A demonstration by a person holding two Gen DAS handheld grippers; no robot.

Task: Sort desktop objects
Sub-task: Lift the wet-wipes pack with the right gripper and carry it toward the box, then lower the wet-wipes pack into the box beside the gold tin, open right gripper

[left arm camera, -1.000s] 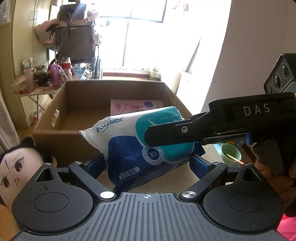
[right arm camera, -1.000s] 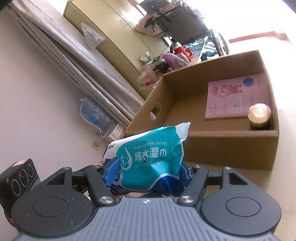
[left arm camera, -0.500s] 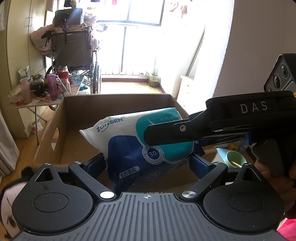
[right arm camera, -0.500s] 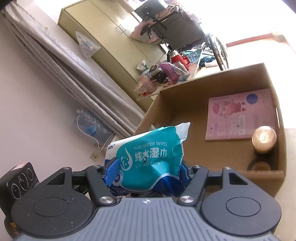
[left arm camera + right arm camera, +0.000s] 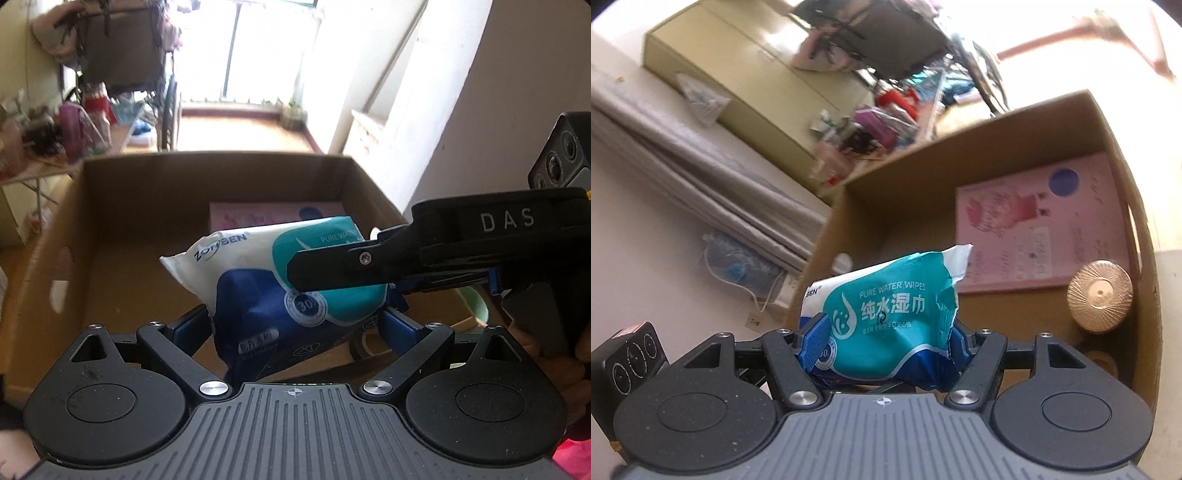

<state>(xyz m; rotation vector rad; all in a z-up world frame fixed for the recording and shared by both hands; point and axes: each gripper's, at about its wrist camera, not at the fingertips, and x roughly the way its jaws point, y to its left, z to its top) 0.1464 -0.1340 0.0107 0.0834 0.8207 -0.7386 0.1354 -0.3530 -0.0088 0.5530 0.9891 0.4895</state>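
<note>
The left gripper (image 5: 295, 328) points down at a slant, its blue pads (image 5: 188, 326) pressed against the two ends of a pack of wipes (image 5: 258, 273). The right gripper (image 5: 886, 336) reaches in from the right side of the left wrist view and clamps the same pack across its width. A hand (image 5: 543, 347) grips the right gripper's handle.

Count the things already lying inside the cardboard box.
2. A pink booklet lies flat on the cardboard box floor by the far wall; a gold-lidded jar stands at its near corner. The wet wipes pack could hide more.
</note>
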